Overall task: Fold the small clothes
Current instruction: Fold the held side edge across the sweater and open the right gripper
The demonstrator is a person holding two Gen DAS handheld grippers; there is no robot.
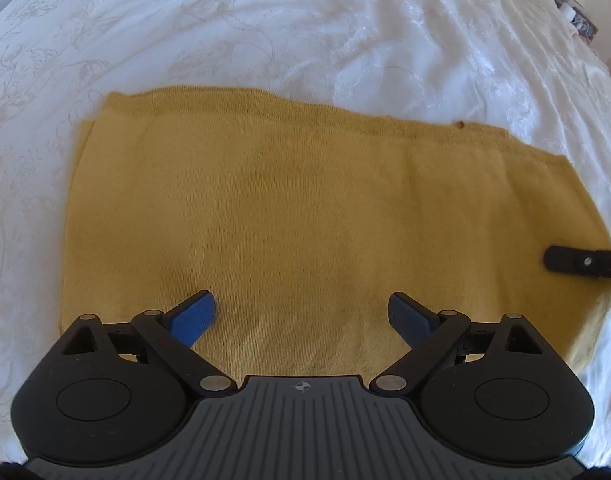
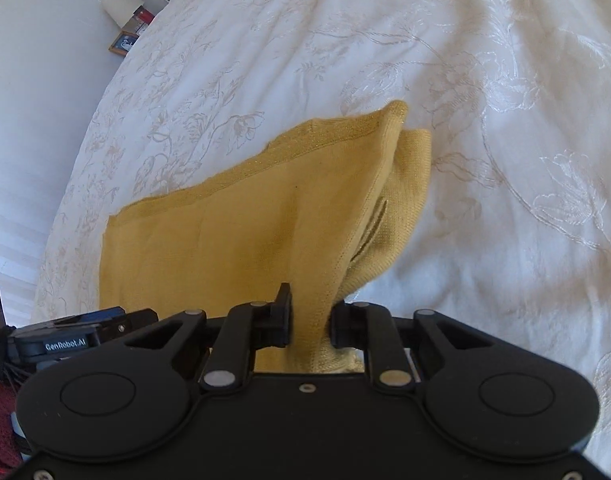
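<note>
Yellow knitted cloth [image 1: 297, 208] lies on a bed with a white flowery bedspread [image 1: 265, 32]. The left gripper [image 1: 301, 316] hangs over the cloth, its blue fingers [image 1: 193, 316] spread wide with nothing between them. The right gripper [image 2: 311, 320] has its black fingers [image 2: 283, 312] pinched tight on one edge of the cloth, and that edge is lifted off the bed in a bunch.

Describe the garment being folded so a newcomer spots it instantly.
On the white embroidered bedspread lies a flat mustard knit cloth, the only coloured item on the bed. Its right side is pinched in the right tongs and lifted; the left tongs hover open above it.
</note>
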